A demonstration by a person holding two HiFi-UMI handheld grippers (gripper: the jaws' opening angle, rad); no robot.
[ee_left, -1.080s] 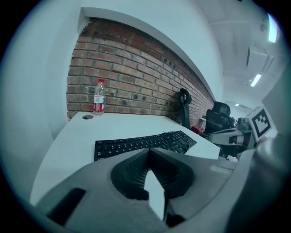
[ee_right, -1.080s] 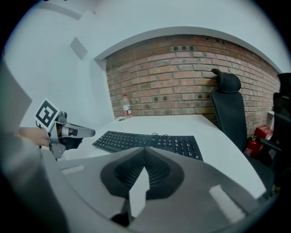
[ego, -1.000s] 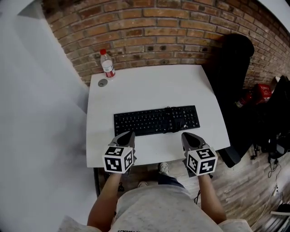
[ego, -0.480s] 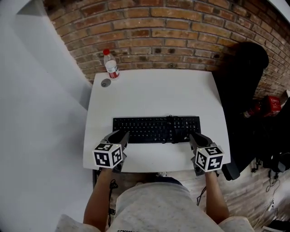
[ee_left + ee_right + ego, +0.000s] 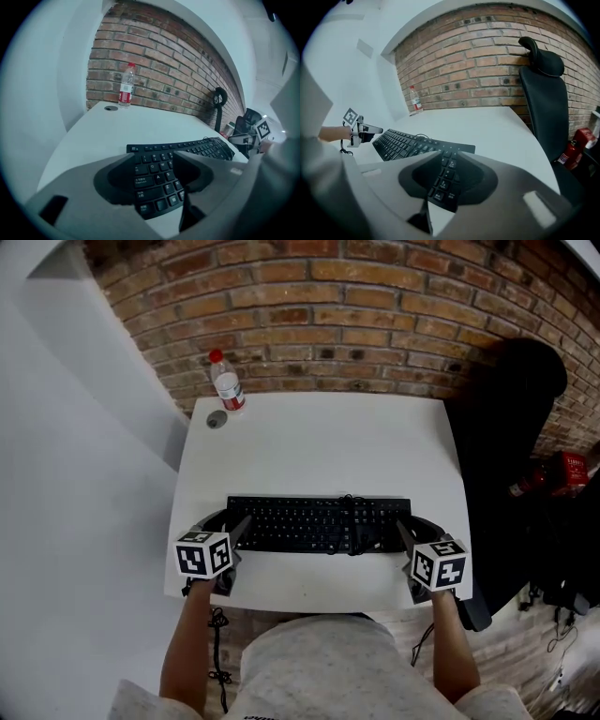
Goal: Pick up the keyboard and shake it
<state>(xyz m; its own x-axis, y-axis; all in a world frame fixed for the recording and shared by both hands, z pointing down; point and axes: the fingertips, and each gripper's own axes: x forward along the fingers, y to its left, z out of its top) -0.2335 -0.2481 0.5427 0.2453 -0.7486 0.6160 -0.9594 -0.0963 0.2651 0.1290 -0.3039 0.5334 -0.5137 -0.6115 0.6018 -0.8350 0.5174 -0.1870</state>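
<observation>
Keyboard (image 5: 319, 524) lies flat on worktop (image 5: 319, 437), near front edge. L gripper (image 5: 232, 524) & R gripper (image 5: 407, 527): jaws apart, just been opening, 1 keyboard end between each pair, unclamped.

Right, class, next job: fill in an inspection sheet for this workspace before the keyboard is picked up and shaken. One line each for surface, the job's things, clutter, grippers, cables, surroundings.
surface: white table, mostly bare.
job's things: black keyboard, flat near the table's front edge.
clutter: water bottle upright at the back left corner; small round disc beside it.
grippers: left gripper at the keyboard's left end, right gripper at its right end; both have just been opening, a keyboard end shows in each gap, pads not pressing.
cables: keyboard cable looped at its back edge.
surroundings: brick wall behind; black chair on the right; red canister beyond it.
</observation>
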